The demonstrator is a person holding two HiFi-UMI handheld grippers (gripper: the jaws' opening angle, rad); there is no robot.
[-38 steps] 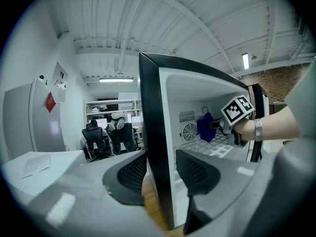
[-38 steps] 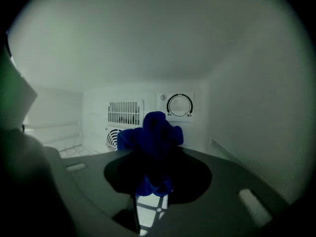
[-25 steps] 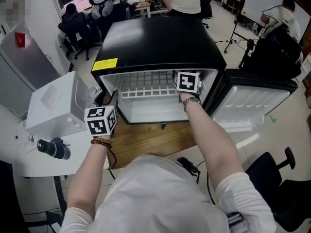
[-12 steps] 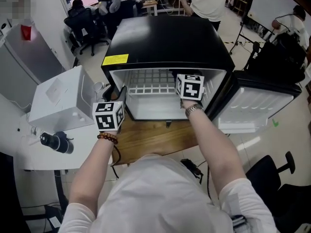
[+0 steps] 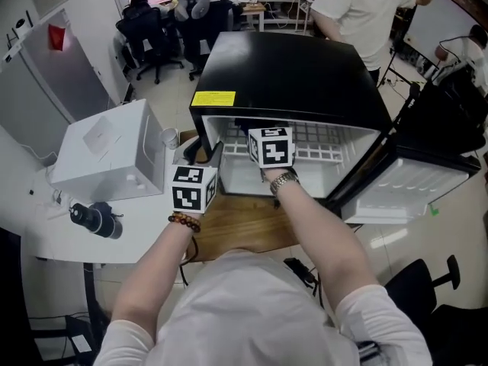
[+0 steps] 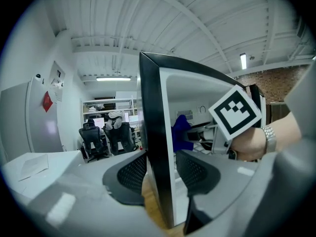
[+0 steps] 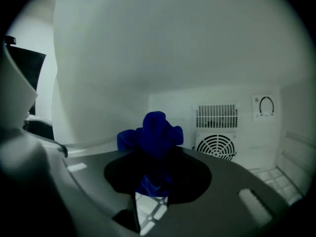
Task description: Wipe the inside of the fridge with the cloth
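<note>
1. In the head view, the fridge (image 5: 290,75) top hides the cloth (image 7: 155,132) and the tips of the right gripper (image 7: 153,184).
2. In the left gripper view, the fridge wall hides part of the cloth.
3. The top edge cuts off the person (image 5: 358,14) behind the fridge.

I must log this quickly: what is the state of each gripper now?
Left gripper: closed on the front edge of the fridge wall.
Right gripper: closed on the blue cloth.

The black box-shaped mini fridge (image 5: 293,75) sits mid-frame on the wooden bench (image 5: 236,227), white cube-shaped box (image 5: 107,155) left, open fridge door (image 5: 404,185) right, blue cloth (image 7: 153,132) inside.
</note>
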